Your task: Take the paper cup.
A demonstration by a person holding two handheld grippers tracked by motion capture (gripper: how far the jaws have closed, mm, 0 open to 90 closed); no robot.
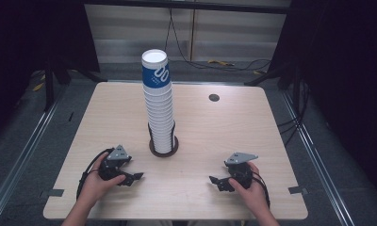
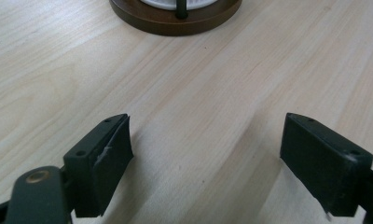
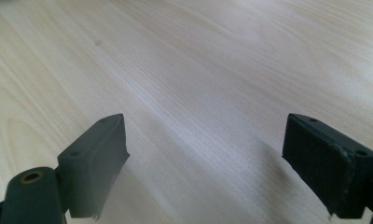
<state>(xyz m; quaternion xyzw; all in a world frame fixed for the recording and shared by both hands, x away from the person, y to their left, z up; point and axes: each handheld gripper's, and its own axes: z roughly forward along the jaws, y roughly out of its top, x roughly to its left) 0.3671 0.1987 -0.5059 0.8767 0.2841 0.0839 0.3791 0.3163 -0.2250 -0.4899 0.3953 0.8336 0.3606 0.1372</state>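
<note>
White paper cups nested in one tall stack (image 1: 159, 110), topmost blue-banded, upright in a round brown wooden holder (image 1: 163, 149) mid-table: untouched, nothing pulled off yet. Two grippers near the front edge, left gripper (image 1: 135, 177) and right gripper (image 1: 216, 181), both spread wide, holding nothing. Cup count unclear.

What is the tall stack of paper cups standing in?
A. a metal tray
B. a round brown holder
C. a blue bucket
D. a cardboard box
B: the stack of paper cups stands upright in a round brown holder with thin dark posts, near the middle of the table, ahead of both open tools, left tool and right tool.
</note>
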